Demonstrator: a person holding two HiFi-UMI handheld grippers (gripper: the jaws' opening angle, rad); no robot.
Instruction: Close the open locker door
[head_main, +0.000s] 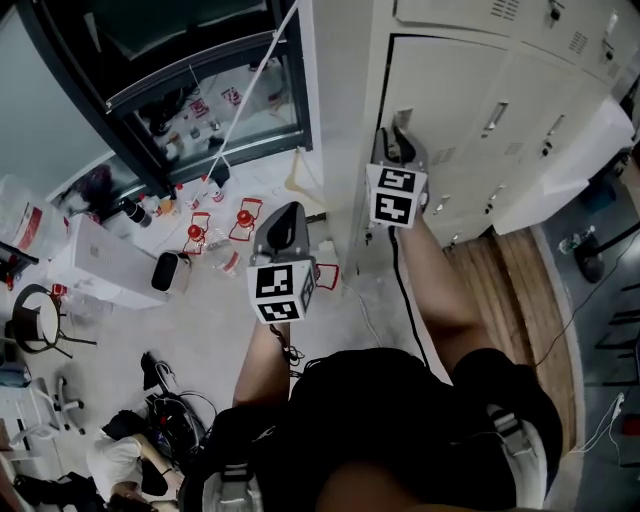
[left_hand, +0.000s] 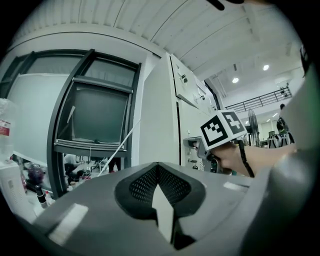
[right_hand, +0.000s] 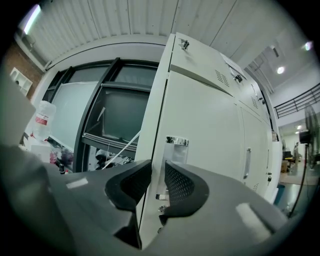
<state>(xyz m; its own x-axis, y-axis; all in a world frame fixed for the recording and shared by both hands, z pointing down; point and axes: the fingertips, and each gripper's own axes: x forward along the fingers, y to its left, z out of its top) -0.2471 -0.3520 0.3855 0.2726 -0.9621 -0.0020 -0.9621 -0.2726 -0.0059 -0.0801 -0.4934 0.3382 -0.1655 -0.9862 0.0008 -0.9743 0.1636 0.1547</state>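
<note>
**A:** Where is the white metal locker door?

**B:** In the bank of white lockers at the upper right of the head view. It is the first door next to the cabinet's side panel. It lies close to flush with the fronts around it, with a dark line along its top and left edges. I can't tell whether it is fully latched.

**A:** And the right gripper?

**B:** Up at the door's left edge, just below the small chrome pull handle. In the right gripper view its black jaws stand a little apart. The corner where the door front meets the side panel runs up through the gap, and the handle sits just behind the right-hand jaw. The jaws pinch nothing. Whether the tips touch the door is not clear.

**A:** The left gripper?

**B:** Lower and to the left, well apart from the lockers, over the pale floor. Its jaws are pressed together at the tips with nothing between them, and it faces the dark-framed window.

**A:** What else shows?

**B:** A black cable runs along the right forearm. A thin white cord slants across the window. Red-handled items sit on the floor below it. A strip of wooden flooring lies in front of the lockers.
</note>
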